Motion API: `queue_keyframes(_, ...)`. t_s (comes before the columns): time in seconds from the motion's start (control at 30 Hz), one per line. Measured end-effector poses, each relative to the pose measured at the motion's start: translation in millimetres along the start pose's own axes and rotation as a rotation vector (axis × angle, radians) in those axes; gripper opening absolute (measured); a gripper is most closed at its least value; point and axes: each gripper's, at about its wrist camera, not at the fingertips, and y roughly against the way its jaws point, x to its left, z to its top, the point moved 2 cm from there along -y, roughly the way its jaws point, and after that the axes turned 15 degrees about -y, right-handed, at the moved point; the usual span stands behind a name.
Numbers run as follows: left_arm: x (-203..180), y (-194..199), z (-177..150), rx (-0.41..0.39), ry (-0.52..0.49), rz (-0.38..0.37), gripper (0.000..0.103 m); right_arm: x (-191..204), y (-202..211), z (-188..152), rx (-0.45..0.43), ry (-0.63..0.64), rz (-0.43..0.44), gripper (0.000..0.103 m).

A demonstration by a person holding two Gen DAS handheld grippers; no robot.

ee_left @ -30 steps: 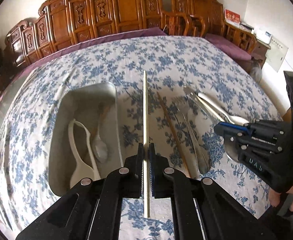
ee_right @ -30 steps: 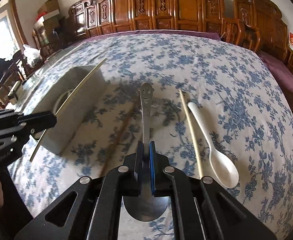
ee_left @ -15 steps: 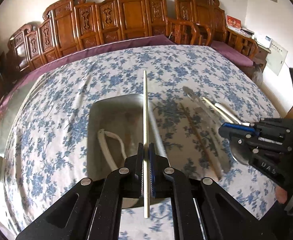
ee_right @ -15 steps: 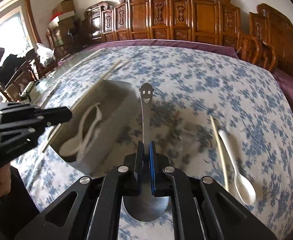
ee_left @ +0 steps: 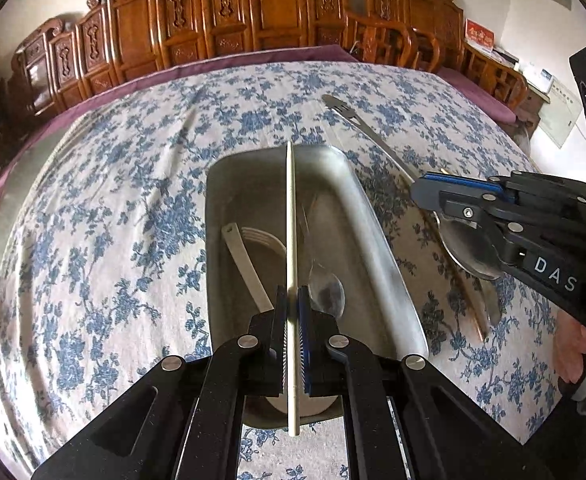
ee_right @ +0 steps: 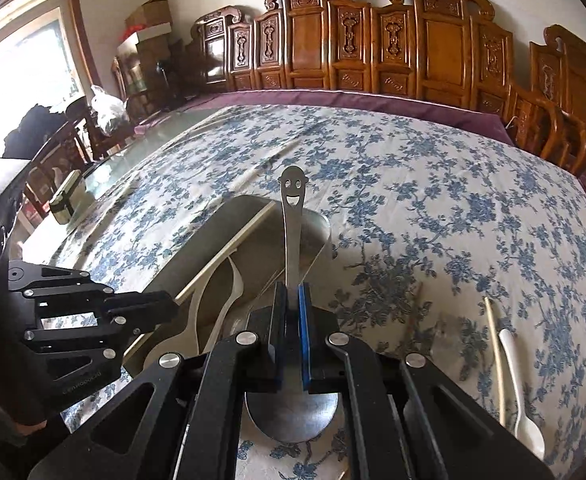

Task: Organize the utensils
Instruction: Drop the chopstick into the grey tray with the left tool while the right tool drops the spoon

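Observation:
My left gripper point(ee_left: 292, 312) is shut on a pale chopstick point(ee_left: 291, 216) and holds it lengthwise above the metal tray point(ee_left: 377, 256). The tray holds a white spoon point(ee_left: 245, 264) and a metal spoon point(ee_left: 327, 292). My right gripper point(ee_right: 292, 312) is shut on a steel spoon with a smiley-face handle point(ee_right: 291, 216), held over the tray's near right corner point(ee_right: 317, 240). The right gripper also shows in the left wrist view point(ee_left: 425, 194), and the left gripper in the right wrist view point(ee_right: 169, 304), just left of the tray.
On the flowered tablecloth right of the tray lie a pale chopstick point(ee_right: 497, 360), a white spoon point(ee_right: 523, 392) and a brown chopstick point(ee_left: 465, 292). A metal fork point(ee_left: 357, 120) lies beyond the tray. Carved wooden chairs point(ee_left: 277, 8) line the far edge. A small tin point(ee_right: 65, 204) stands far left.
Both grippers have moved left over the tray, each still holding its utensil. The tray has come to the centre of the left wrist view and under the right gripper.

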Motion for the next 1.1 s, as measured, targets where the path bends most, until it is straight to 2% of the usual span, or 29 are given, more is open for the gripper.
queue_keyframes(0.27, 1, -16, 0, 0.023, 0.015, -0.009, 0.004, -4, -12, -6, 0.030, -0.006, 0.009, 0.007)
queue_keyframes(0.67, 8, -21, 10, 0.015, 0.047, -0.005, 0.004, 4, 1, -4, 0.014, -0.004, 0.043, 0.007)
queue_keyframes(0.73, 14, -17, 9, 0.010, 0.062, -0.005, 0.007, 5, 1, -4, 0.015, -0.006, 0.045, 0.007)
queue_keyframes(0.8, 20, -12, 8, -0.003, 0.081, -0.004, 0.018, 7, 0, -5, 0.017, -0.010, 0.048, 0.007)
queue_keyframes(0.83, 23, -8, 7, -0.012, 0.089, 0.001, 0.020, 8, -1, -5, 0.018, -0.010, 0.048, 0.007)
queue_keyframes(1.1, 48, 8, 2, -0.039, 0.117, 0.064, 0.021, 29, -7, -8, 0.033, 0.007, 0.051, 0.007)
